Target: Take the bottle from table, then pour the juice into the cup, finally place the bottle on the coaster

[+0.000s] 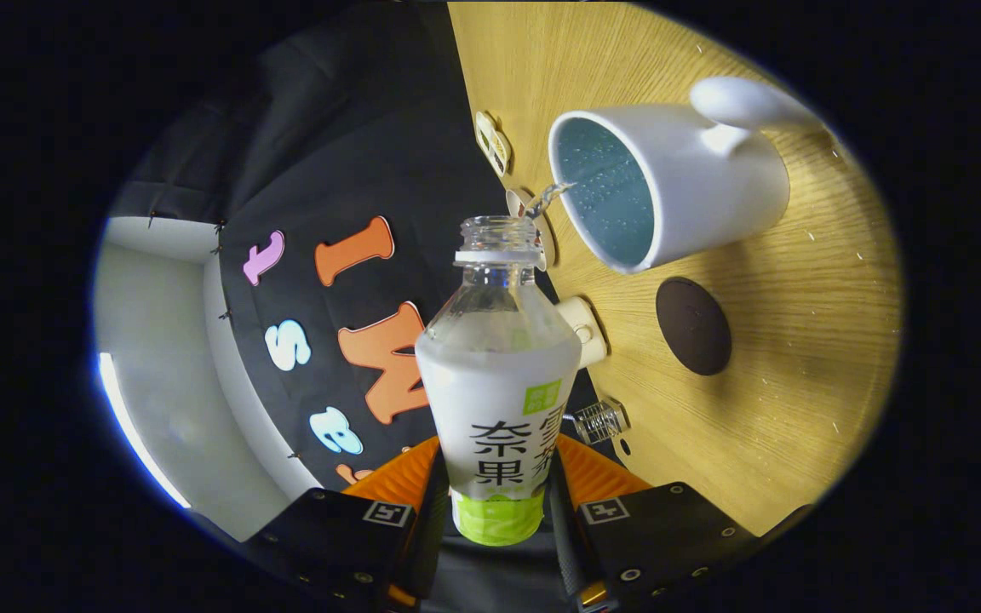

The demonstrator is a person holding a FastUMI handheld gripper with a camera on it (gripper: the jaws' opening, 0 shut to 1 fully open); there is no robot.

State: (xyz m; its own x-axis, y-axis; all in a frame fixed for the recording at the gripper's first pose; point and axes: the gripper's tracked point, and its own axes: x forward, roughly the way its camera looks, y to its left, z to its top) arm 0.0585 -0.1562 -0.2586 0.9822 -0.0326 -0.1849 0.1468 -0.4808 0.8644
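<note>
Fingers point(497, 511) clamp bottle point(497, 383) tilted over wooden table point(780, 358) by cup point(669, 191).

The tool point(497, 511) was rolled well onto its side, its two fingers point(422, 502) closed in from either side and pressing on the lower body of the bottle point(497, 392) between them.

Pale wood-grain tabletop point(797, 340), fine droplets scattered across it. Along its edge by the black cloth wall: small cream rectangular tag point(491, 142), cream cylindrical peg point(586, 328), small clear ribbed cap-like piece point(599, 421). White booth panel point(158, 340) beyond the cloth.
</note>
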